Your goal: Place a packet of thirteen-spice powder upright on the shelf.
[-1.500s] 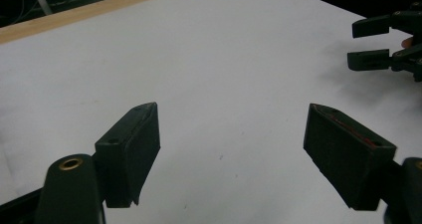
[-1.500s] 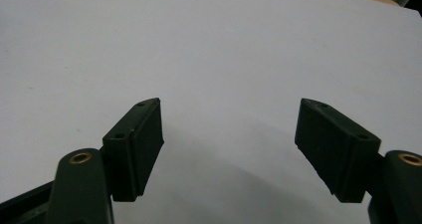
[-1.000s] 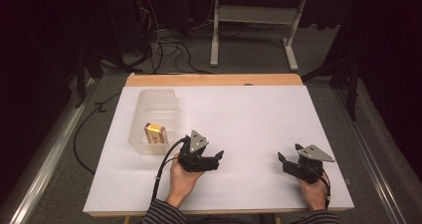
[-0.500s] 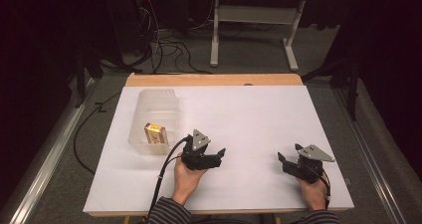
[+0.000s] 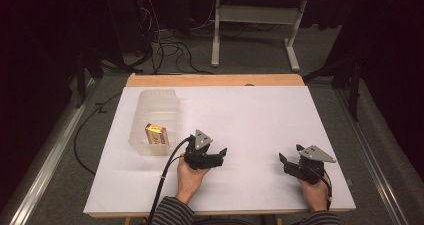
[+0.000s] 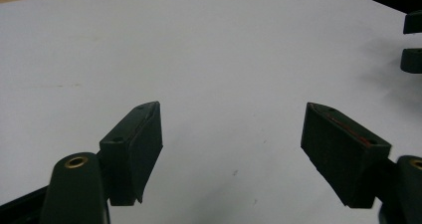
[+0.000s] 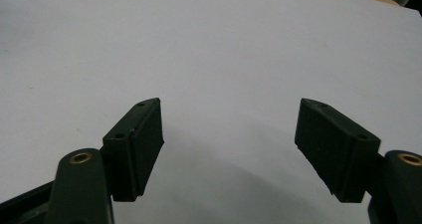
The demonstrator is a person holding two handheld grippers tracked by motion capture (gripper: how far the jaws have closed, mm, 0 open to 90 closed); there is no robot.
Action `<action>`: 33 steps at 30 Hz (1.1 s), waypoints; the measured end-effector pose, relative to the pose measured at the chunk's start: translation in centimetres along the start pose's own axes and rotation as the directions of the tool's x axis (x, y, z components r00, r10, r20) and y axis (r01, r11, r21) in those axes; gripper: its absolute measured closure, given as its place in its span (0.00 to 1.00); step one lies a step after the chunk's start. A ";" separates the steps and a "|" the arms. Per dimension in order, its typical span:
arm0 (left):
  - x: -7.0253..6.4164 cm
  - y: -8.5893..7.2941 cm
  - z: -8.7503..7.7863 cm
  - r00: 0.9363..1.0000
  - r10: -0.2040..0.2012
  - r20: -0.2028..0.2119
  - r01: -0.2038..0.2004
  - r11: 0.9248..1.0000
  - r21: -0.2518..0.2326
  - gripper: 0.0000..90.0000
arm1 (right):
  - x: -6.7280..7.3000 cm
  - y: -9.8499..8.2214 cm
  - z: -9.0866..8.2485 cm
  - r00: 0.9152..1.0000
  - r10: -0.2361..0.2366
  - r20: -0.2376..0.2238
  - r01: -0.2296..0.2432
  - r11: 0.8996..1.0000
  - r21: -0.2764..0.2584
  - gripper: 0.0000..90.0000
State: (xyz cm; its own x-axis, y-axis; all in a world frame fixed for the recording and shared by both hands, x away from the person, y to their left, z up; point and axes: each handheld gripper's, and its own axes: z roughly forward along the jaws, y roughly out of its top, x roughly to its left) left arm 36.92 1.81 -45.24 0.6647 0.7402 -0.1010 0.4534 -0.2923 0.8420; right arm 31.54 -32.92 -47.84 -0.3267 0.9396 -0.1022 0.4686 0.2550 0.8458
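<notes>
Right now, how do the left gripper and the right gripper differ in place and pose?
The left gripper sits beside the clear bin holding a small box; the right gripper sits far from it, near the table's right edge. The left points right, the right points left. Both are open and empty over white table.

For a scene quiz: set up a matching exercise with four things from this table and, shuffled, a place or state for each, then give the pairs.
Things:
1. small yellow box
2. clear plastic bin
3. left tongs
4. right tongs

Places or states:
A. on the white table cover, left of the middle
B. open and empty, near the table's right front corner
C. inside the bin, at its near end
D. open and empty, just right of the bin

Pairs: 1-C, 2-A, 3-D, 4-B
</notes>
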 end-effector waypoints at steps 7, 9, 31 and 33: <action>0.1 -0.2 0.7 1.000 -0.002 -0.004 0.002 1.000 0.003 0.28 | 0.0 0.0 0.0 1.000 0.001 0.000 -0.001 1.000 0.001 0.30; 0.1 -0.3 0.9 1.000 0.001 -0.009 -0.001 1.000 0.006 0.29 | 0.0 0.0 0.0 1.000 0.000 0.000 0.000 1.000 0.000 0.30; 0.3 -2.0 2.3 0.997 0.008 -0.071 -0.009 1.000 -0.005 0.29 | 0.1 0.0 0.0 1.000 0.003 0.000 -0.003 1.000 0.009 0.30; 0.3 -2.1 2.1 0.997 0.004 -0.079 -0.006 1.000 -0.024 0.29 | 0.1 0.0 0.0 1.000 -0.002 0.001 0.002 1.000 0.008 0.30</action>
State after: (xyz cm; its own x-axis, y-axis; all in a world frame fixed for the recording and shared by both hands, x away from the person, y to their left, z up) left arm 37.44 1.37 -48.12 0.6176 0.7846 -0.0557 0.4349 -0.2816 0.8553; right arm 31.56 -32.82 -47.85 -0.3271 0.9393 -0.1039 0.4745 0.2583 0.8415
